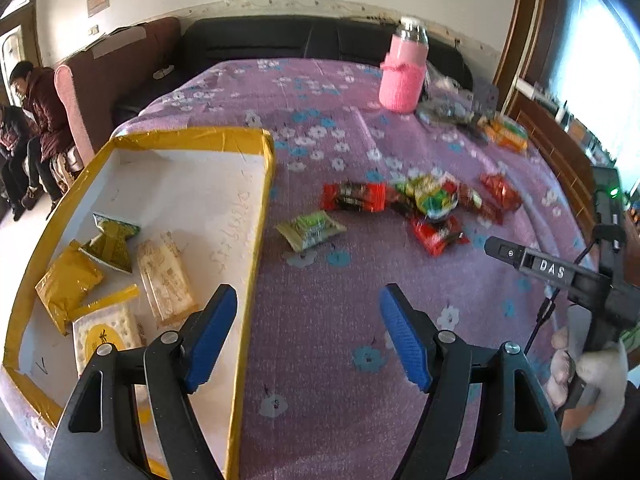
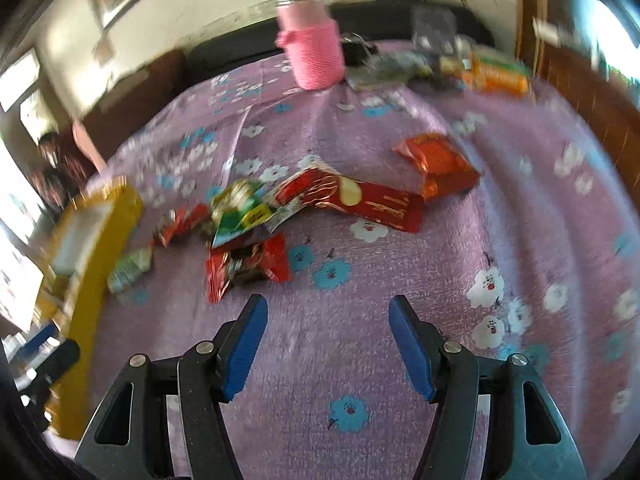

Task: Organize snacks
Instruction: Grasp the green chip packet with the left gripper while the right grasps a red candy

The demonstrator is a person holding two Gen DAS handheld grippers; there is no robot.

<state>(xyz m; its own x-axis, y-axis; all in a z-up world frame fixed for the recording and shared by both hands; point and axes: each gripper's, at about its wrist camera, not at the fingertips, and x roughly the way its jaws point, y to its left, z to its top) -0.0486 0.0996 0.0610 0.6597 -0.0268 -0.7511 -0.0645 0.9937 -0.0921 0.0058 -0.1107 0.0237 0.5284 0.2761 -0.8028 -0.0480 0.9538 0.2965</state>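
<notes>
On a table draped in a purple floral cloth, sorting of snacks looks partway done: four or five yellow and cream packets, incl. a cracker pack, already lie in the yellow-edged box at left, while a loose pile of red and green packets waits on the cloth to its right, well apart from the box. A pale green packet sits closest, just beside the box wall. The left gripper hangs over the box's near corner, jaws apart, nothing between them. The right gripper also stands apart and empty over bare cloth, w/ a red packet just ahead of its left finger; that view is blurred. A long red packet and an orange one lie further back. A pink-sleeved bottle and other wrappers at the far edge look untouched. Judging by the spread, approx. half the job remains.
</notes>
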